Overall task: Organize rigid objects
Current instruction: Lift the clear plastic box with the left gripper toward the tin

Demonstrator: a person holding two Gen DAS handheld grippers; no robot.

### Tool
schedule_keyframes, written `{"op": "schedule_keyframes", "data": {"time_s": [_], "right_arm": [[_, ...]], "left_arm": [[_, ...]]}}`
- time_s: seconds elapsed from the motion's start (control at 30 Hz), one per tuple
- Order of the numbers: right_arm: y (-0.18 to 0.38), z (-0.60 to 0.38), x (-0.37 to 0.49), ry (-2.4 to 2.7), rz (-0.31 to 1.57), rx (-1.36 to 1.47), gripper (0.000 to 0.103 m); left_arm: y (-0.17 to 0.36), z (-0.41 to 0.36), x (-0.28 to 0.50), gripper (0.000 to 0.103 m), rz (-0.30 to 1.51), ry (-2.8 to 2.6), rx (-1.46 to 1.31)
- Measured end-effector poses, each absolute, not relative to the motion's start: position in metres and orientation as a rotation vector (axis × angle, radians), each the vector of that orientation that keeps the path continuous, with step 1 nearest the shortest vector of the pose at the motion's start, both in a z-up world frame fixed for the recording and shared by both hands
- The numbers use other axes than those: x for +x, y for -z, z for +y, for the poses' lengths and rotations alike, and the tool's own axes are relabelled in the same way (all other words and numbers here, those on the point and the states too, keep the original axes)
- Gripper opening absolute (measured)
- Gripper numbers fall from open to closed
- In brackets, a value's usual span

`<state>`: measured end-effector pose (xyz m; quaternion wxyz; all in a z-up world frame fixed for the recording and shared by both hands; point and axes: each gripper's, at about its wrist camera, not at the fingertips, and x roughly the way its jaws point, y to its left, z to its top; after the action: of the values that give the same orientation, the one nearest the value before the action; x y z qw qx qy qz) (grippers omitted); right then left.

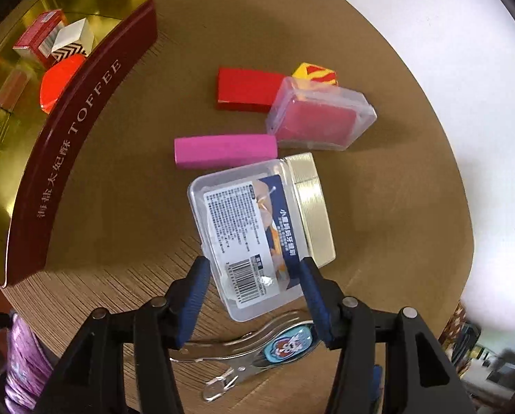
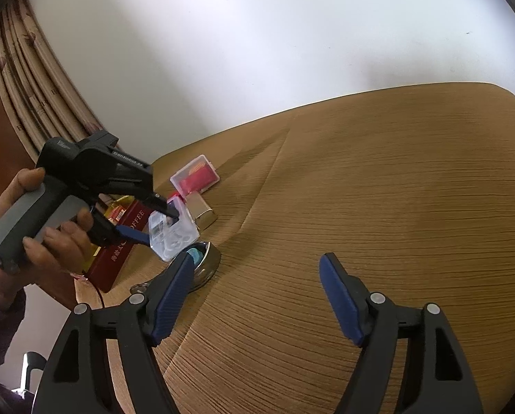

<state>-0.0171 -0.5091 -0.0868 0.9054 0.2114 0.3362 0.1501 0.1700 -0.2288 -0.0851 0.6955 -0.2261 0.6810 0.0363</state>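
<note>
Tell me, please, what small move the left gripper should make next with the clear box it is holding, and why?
Probably carry it left toward the open toffee tin. The left gripper is shut on the clear labelled box, which appears lifted above the table, and the tin already holds sorted items such as the orange disc. The right gripper is open and idle.

Labelled clear plastic case (image 1: pixel 247 227), tilted, above table.
</note>
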Motion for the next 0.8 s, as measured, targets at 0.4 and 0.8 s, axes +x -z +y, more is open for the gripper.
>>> {"op": "schedule_keyframes", "data": {"time_s": [0.4, 0.8], "right_arm": [[0.086, -0.507, -0.023, -0.331, 0.7, 0.445, 0.074], [0.087, -0.515, -0.026, -0.308, 0.726, 0.469, 0.077]], "left_arm": [[0.111, -0.226, 0.163, 0.072, 1.507, -0.084, -0.597], [0.111, -0.218, 0.156, 0.069, 1.489, 0.069, -0.474]]}}
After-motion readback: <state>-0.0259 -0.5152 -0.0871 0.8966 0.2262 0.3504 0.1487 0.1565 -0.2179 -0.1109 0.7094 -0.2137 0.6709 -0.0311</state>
